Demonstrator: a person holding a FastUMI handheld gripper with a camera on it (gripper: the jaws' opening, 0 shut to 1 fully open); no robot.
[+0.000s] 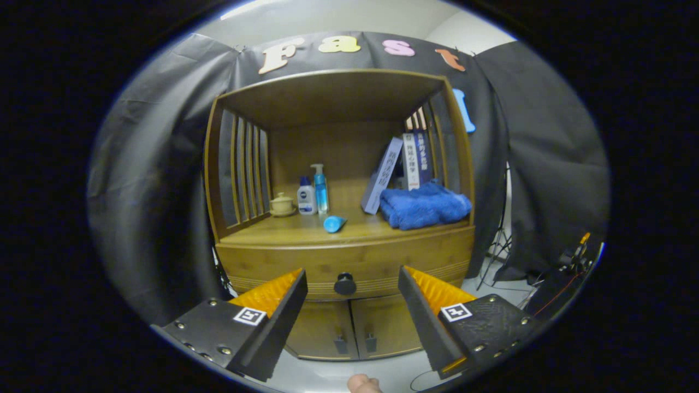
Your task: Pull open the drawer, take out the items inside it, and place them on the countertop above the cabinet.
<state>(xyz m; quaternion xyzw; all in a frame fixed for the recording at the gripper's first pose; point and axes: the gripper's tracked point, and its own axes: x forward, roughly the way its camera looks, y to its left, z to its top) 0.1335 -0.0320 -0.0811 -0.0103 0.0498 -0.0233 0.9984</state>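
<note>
Drawer (349, 262), a wide bamboo-coloured wooden front, sits closed below the cabinet's tabletop (306, 233), its round dark knob (345, 284) centred just beyond the tongs (352, 295), which gape wide and hold nothing. It looks stiff and rigid; the small, likely slippery knob is the only hold.

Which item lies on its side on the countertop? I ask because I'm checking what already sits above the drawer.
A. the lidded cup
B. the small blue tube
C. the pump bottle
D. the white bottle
B: the small blue tube lies flat near the countertop front edge, while the pump bottle, white bottle and lidded cup stand upright behind it. The gripper is open, fingers either side of the drawer knob.
</note>
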